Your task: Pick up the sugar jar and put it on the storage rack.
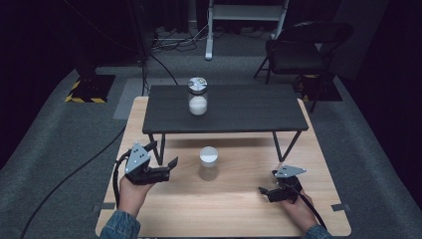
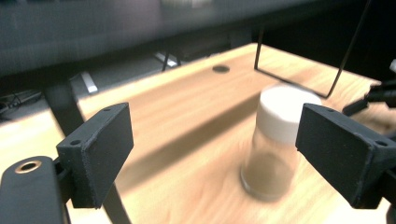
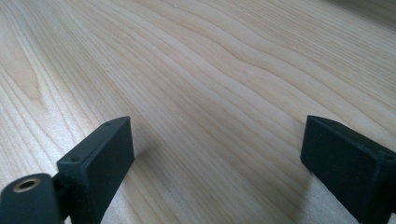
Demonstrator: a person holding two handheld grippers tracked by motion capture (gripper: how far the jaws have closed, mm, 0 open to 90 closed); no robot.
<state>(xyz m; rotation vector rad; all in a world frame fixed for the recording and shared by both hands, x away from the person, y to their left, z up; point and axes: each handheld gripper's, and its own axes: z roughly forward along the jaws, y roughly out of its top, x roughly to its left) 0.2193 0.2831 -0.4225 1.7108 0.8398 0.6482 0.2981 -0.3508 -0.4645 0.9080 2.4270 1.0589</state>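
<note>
A clear jar with a white lid (image 1: 208, 163) stands on the light wooden table (image 1: 224, 209), in front of a low dark shelf (image 1: 249, 112). On that shelf stands a second jar (image 1: 197, 96), holding white contents under a patterned lid. My left gripper (image 1: 163, 153) is just left of the white-lidded jar, open and pointing toward it. In the left gripper view the jar (image 2: 275, 140) is blurred and sits ahead of the open jaws (image 2: 215, 140), near the right one, with nothing touching it. My right gripper (image 1: 267, 181) rests low at the table's right, open over bare wood (image 3: 215, 149).
The dark shelf stands on thin black wire legs (image 1: 278, 147) on the wooden table. Behind the table are a black folding chair (image 1: 303, 50), a white stand (image 1: 246, 15), a black-and-yellow striped base (image 1: 89, 89) and cables on the grey floor.
</note>
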